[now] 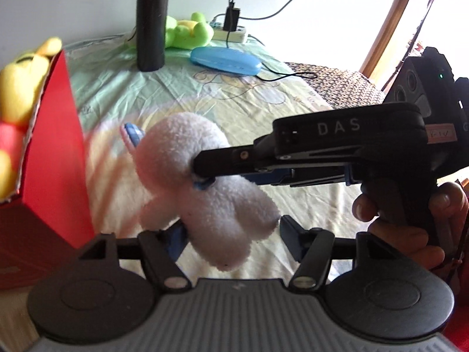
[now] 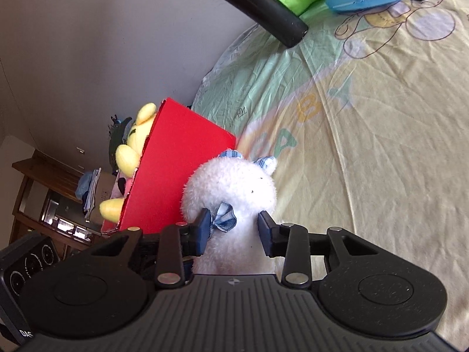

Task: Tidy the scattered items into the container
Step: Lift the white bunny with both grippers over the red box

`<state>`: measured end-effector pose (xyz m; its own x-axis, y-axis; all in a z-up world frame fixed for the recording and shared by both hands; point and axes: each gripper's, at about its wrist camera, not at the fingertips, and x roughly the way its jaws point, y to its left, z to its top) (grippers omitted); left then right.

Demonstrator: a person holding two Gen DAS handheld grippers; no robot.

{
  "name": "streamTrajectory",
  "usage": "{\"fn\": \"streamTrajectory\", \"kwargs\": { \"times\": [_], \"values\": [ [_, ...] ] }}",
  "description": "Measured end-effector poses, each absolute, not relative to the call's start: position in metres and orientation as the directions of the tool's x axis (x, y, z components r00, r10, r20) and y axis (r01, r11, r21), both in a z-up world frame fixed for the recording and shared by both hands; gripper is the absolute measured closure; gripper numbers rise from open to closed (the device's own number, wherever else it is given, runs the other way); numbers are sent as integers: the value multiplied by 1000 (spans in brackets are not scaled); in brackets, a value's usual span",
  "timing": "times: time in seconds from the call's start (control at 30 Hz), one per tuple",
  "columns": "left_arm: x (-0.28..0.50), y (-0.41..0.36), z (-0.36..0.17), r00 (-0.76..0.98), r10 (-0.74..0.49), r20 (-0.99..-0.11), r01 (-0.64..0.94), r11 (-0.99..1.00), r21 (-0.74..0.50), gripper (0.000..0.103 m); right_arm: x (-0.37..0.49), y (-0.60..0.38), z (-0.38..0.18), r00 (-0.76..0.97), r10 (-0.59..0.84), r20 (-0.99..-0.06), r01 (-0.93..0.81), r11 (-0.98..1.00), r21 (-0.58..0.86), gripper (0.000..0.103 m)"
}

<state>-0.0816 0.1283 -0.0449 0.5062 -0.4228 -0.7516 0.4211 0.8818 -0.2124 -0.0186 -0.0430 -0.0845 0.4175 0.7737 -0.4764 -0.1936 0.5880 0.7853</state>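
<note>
A white plush toy (image 1: 205,182) with blue bows hangs above the sheet. My right gripper (image 1: 202,173) comes in from the right and is shut on its neck; in the right wrist view its pads (image 2: 203,228) press both sides of the toy (image 2: 231,193). My left gripper (image 1: 231,237) is open with the toy's lower body between its fingers, not pinched. The red box (image 1: 55,146) stands at the left with a yellow plush (image 1: 20,88) inside; both also show in the right wrist view, the box (image 2: 176,158) just left of the toy and the yellow plush (image 2: 132,149) in it.
On the far side of the bed sheet (image 1: 234,94) stand a black flask (image 1: 151,20), a green plush (image 1: 187,30), a blue case (image 1: 225,61) and a power strip (image 1: 231,33) with cables. A wooden shelf (image 2: 38,193) is beyond the box.
</note>
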Motion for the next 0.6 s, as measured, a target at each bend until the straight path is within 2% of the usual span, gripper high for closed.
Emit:
{"fn": "streamTrajectory", "kwargs": {
  "times": [0.3, 0.43, 0.6],
  "values": [
    [-86, 146, 15, 587, -535, -608, 523, 823, -219, 38, -52, -55, -30, 617, 712, -333, -212, 559, 802, 65],
    [-95, 179, 42, 638, -542, -547, 546, 819, -176, 38, -63, -32, 1, 677, 689, -259, -276, 564, 778, 65],
    [-101, 241, 59, 676, -529, -514, 539, 830, -144, 38, -75, 24, 30, 709, 676, -201, -353, 587, 729, 65]
  ]
}}
